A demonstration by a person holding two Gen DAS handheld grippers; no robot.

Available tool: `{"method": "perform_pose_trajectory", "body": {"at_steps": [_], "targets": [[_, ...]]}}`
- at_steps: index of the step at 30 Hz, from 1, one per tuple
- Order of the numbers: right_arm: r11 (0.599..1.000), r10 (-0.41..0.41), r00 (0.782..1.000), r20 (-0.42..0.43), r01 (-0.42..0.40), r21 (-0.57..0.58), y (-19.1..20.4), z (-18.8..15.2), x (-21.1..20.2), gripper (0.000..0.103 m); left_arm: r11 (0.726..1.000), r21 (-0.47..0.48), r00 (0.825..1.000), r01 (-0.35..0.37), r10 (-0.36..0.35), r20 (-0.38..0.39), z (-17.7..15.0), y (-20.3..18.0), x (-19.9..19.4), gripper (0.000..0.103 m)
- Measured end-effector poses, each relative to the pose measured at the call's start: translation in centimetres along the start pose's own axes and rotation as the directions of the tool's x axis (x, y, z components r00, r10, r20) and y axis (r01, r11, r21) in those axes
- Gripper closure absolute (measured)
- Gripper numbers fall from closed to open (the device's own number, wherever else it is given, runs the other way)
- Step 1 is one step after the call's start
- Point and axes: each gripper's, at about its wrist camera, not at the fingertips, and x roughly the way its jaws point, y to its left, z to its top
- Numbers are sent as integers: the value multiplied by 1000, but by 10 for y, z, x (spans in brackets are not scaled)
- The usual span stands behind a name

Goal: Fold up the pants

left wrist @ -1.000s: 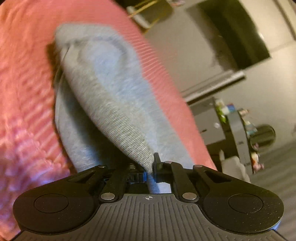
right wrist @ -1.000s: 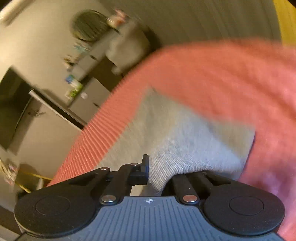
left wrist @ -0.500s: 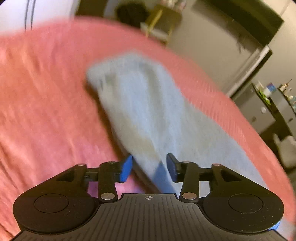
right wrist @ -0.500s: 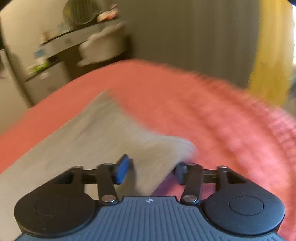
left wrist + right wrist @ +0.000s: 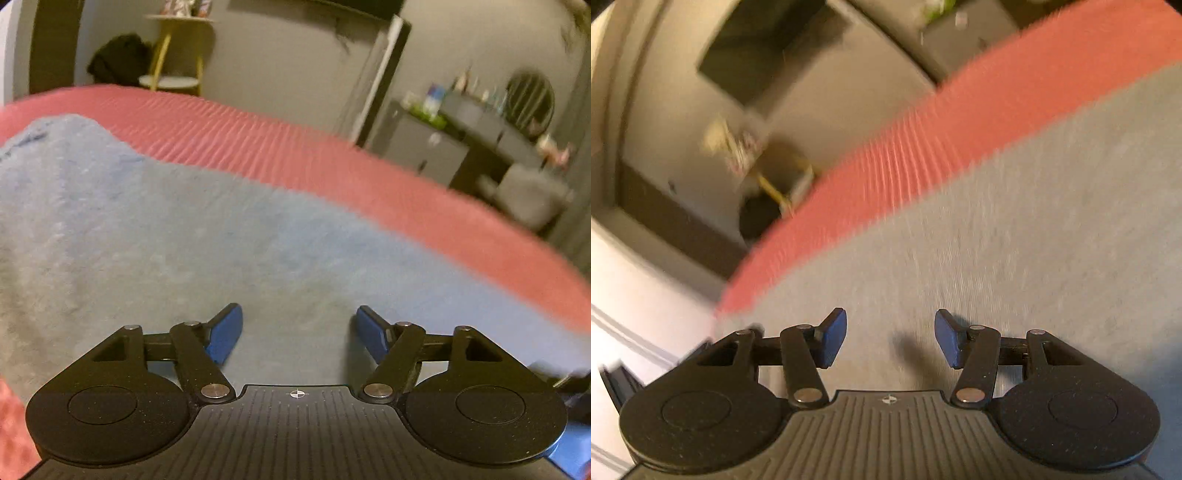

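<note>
The grey pants [image 5: 184, 229] lie flat on a red ribbed bedspread [image 5: 332, 162]. My left gripper [image 5: 298, 332] is open and empty, low over the grey fabric, its blue pads [image 5: 225, 332] spread apart. In the right wrist view the same grey pants [image 5: 1015, 240] fill the lower right, with the red bedspread [image 5: 886, 166] beyond them. My right gripper [image 5: 890, 338] is open and empty, just above the fabric. Both views are blurred by motion.
Beyond the bed's far edge stand a yellow-legged stool [image 5: 173, 74], a dark bag [image 5: 118, 62] and grey cabinets with small items on top [image 5: 461, 125]. A white wall or door [image 5: 646, 295] lies left in the right wrist view.
Both grippers held the pants a second ago, then opened and let go. The pants now lie flat, and both grippers have swung to low positions over the fabric.
</note>
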Motion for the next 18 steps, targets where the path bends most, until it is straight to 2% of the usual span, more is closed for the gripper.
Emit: {"method": "perform_pose_trajectory", "body": {"at_steps": [2,4,6,7,8,9,10,11,12,13,14,15,16,17,18], "targets": [[1000,14,1000,24,-14,-10,-20,4,-1,72,998,60,999,-36,33,43,-3,11,3,27],[998,34,998,44,-36,44,-49,16,-15,73,996,31,995,-82,80,62,0,20,4,27],[997,6,996,85,-12,74,-82,34,-39,73,989,-32,985,-145,147,87,-1,31,1,28],[996,-30,994,109,20,92,-100,44,-54,73,983,-44,978,-181,184,95,-1,27,3,28],[990,-103,986,133,89,109,-114,51,-68,73,977,-42,971,-211,214,103,0,24,5,27],[978,-180,971,160,159,137,-133,60,-86,73,971,-34,965,-238,240,110,-1,22,4,27],[965,-224,958,181,192,181,-151,68,-99,73,966,-27,959,-257,259,114,-3,21,2,27],[941,-293,935,199,246,233,-164,75,-114,73,962,-24,956,-270,271,115,-3,21,1,26],[898,-406,884,230,340,280,-174,80,-135,72,961,-30,955,-274,276,107,-3,21,0,26],[852,-507,822,258,434,292,-178,83,-151,71,960,-41,955,-276,279,97,-4,19,-4,26],[771,-633,724,273,560,302,-176,84,-166,64,960,-56,957,-274,278,86,-4,19,-6,25],[700,-713,642,280,638,320,-175,82,-177,61,960,-68,958,-270,275,78,-5,18,-11,25],[690,-723,621,302,637,342,-176,78,-188,59,962,-78,961,-262,268,72,-6,17,-14,25],[718,-695,646,316,597,359,-180,74,-196,57,964,-83,964,-251,257,65,-7,17,-16,25],[751,-655,685,319,546,371,-188,71,-204,56,966,-88,967,-243,248,58,-9,17,-19,25]]}}
